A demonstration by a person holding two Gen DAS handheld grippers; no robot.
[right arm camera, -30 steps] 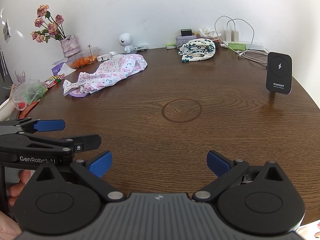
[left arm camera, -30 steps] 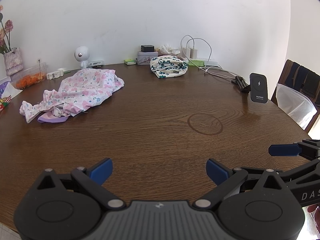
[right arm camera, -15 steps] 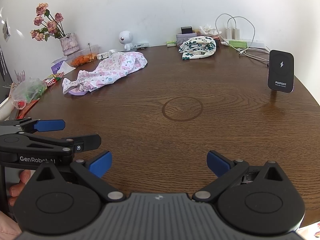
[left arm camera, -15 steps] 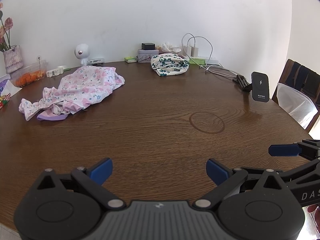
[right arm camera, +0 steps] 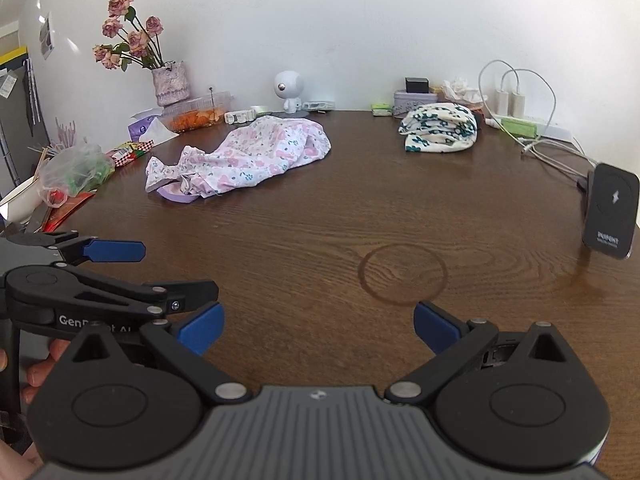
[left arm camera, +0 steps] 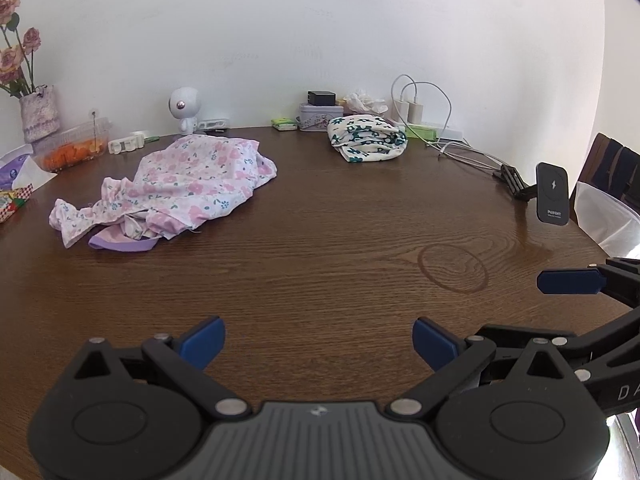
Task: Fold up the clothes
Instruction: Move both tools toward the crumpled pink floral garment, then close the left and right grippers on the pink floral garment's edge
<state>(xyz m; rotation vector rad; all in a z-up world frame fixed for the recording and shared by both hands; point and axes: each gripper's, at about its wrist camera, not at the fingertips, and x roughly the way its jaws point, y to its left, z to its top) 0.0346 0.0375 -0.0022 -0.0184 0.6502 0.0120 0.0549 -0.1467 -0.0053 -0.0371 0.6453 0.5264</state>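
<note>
The brown wooden surface [left arm camera: 320, 248] carries a crumpled pink floral garment [left arm camera: 180, 184] at far left and a folded white-and-green garment [left arm camera: 366, 138] near the back wall. Left tongs [left arm camera: 318, 340] and right tongs [right arm camera: 318, 326] are spread wide, empty, well apart from both garments.

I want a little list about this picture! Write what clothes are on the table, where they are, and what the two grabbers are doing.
Table: brown wooden table
Unfolded clothes: pink flowery garment, crumpled in a heap, far left
Folded clothes: white garment with green flowers, bundled near the wall
Left gripper: open, holding nothing, above the near table edge
Right gripper: open, holding nothing, beside the left one
Other things: phone charger stand, vase of flowers, small white robot toy
Folding: not started on the pink garment
</note>
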